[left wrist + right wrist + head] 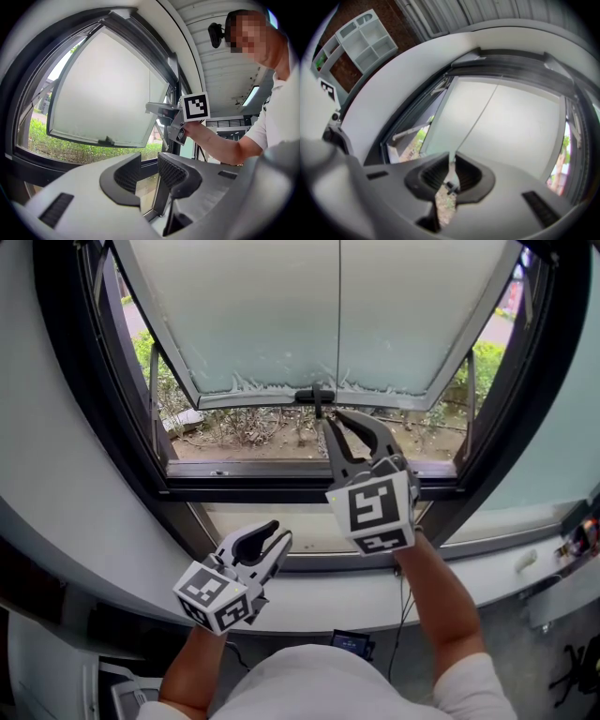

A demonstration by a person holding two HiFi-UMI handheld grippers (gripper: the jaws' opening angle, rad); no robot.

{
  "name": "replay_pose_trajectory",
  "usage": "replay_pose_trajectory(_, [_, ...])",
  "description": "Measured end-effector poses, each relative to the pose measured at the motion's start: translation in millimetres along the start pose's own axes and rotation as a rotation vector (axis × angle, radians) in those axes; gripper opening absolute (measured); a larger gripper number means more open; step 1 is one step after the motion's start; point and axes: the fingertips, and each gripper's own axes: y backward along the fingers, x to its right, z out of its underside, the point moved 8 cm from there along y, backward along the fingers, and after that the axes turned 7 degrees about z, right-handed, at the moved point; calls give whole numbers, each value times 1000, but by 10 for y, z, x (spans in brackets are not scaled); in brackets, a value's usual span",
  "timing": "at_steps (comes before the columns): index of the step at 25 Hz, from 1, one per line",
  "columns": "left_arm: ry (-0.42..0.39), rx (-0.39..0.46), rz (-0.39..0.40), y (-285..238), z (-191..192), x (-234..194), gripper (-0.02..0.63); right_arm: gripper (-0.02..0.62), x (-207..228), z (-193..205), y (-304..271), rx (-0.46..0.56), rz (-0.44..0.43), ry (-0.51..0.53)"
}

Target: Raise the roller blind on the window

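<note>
While the person's white shirt (319, 688) fills the bottom edge of the head view, the left gripper (273, 541) sits nearest the body, low and to the left over the pale window sill (103, 554). Its jaws stand apart with nothing between them, and through the gap its own view shows only the lower window frame. Further forward and higher, the right forearm (439, 601) reaches toward the window and carries the right gripper (328, 420), which points level at the middle of the pane. Its jaws are drawn nearly together and clamp a thin pull cord (480, 117). In the right gripper view the pads pinch the cord, and a small dark fitting (450, 186) sits on it just below them. From the pads the cord rises straight up across the face of the roller blind (272, 315). The blind itself, a pale translucent sheet, hangs lowered over the upper part of the window, and its bottom bar (248, 397) lies about level with the right gripper's tips in the head view. A small dark tab (107, 140) sits at the middle of that bar. Below the bar a strip of glass is uncovered, bounded by the dark window frame (309, 486). Beyond the glass lie bare ground and green shrubs (164, 381).
</note>
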Motion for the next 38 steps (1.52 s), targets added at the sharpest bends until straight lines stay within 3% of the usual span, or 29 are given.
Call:
replay_pose_trajectory(15, [1,55,2,15,-118,3,124,51,192,-235,2,47,48,7])
replay_pose_trajectory(38, [9,55,18,12,-124,11,124,51,467,-533,-1,111,121,34])
